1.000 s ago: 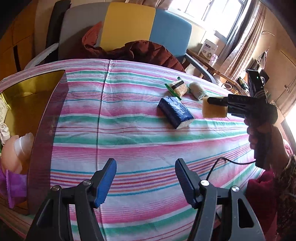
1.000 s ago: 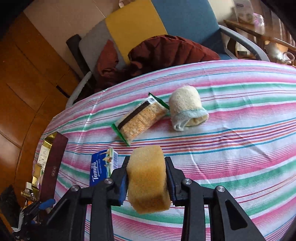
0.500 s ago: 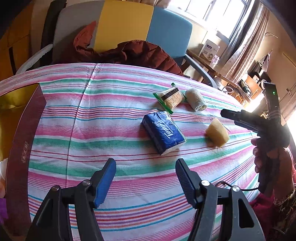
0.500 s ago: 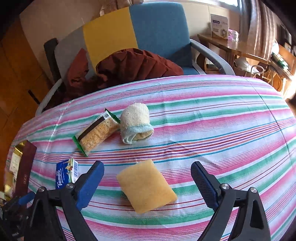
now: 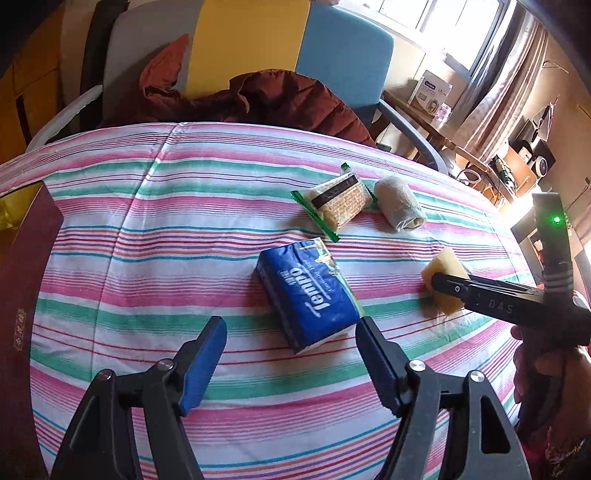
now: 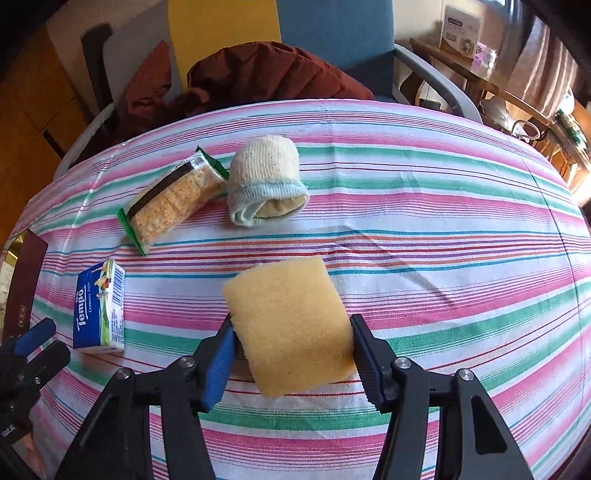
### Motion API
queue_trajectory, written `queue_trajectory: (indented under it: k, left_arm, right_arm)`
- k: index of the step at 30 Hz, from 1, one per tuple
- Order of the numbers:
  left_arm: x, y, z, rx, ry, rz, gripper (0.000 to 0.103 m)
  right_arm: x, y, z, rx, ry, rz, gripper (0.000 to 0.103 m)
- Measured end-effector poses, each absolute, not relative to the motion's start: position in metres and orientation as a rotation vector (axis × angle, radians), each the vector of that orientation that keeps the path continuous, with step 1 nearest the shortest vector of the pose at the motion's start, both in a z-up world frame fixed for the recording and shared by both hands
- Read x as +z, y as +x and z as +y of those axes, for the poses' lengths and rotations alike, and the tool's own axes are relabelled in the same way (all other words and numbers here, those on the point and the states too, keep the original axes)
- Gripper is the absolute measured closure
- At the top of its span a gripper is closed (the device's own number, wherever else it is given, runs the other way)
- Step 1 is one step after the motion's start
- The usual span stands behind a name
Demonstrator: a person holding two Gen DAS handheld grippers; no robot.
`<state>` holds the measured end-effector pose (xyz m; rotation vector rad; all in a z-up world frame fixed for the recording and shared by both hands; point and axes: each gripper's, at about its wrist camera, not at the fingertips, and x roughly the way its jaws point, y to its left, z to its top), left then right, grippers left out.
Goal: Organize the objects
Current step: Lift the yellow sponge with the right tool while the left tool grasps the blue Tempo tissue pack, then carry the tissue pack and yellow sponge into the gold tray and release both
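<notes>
Both wrist views low over the striped tablecloth [image 5: 229,221], facing the armchair [image 6: 325,33]

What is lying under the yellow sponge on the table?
Only the striped tablecloth shows around the yellow sponge, which lies flat on it. The cloth directly beneath is covered, so nothing else can be confirmed.

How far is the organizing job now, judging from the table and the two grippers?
Little looks done: the tissue pack, cracker packet, rolled sock and sponge all lie loose on the striped tablecloth. In hand: nothing yet. The right hand-held gripper brackets the sponge with its jaws open; the left hand-held gripper hangs open near the tissue pack. All four items remain.
</notes>
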<state>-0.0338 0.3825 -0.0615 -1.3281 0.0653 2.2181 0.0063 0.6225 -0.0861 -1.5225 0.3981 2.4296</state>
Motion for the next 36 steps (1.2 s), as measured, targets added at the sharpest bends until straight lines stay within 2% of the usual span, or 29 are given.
queue_trajectory:
  k: [2,3,8,10,12,15,17,19,25,31,36]
  left_arm:
    - [-0.064,-0.036,0.4,2.214,-1.323,0.097,0.026]
    - [-0.066,-0.037,0.41,2.21,-1.324,0.138,0.021]
    - [-0.081,-0.044,0.435,2.242,-1.327,0.286,0.021]
    - [-0.087,-0.048,0.429,2.242,-1.334,0.267,0.021]
    - [-0.087,-0.049,0.419,2.255,-1.289,0.245,0.023]
    - [-0.088,-0.047,0.406,2.27,-1.232,0.283,0.033]
    - [-0.088,-0.045,0.395,2.29,-1.19,0.289,0.035]
    - [-0.09,-0.045,0.387,2.299,-1.164,0.314,0.047]
    - [-0.09,-0.045,0.391,2.288,-1.124,0.396,0.048]
    - [-0.089,-0.049,0.375,2.258,-1.097,0.263,0.049]
    - [-0.087,-0.042,0.362,2.303,-1.062,0.239,0.049]
  right_arm:
    - [-0.086,0.005,0.625,2.426,-1.517,0.431,0.044]
    - [-0.086,0.005,0.627,2.429,-1.513,0.446,0.044]
    - [-0.086,0.004,0.629,2.445,-1.504,0.456,0.043]
    - [-0.086,0.004,0.628,2.45,-1.503,0.451,0.043]
    - [-0.085,0.004,0.627,2.458,-1.506,0.445,0.043]
    - [-0.084,0.003,0.626,2.471,-1.502,0.433,0.043]
    - [-0.086,0.0,0.626,2.473,-1.496,0.435,0.043]
    - [-0.085,0.0,0.626,2.476,-1.488,0.443,0.043]
    - [-0.083,0.001,0.617,2.498,-1.495,0.419,0.043]
    - [-0.076,-0.001,0.599,2.555,-1.462,0.287,0.044]
    - [-0.067,-0.001,0.592,2.586,-1.393,0.195,0.044]
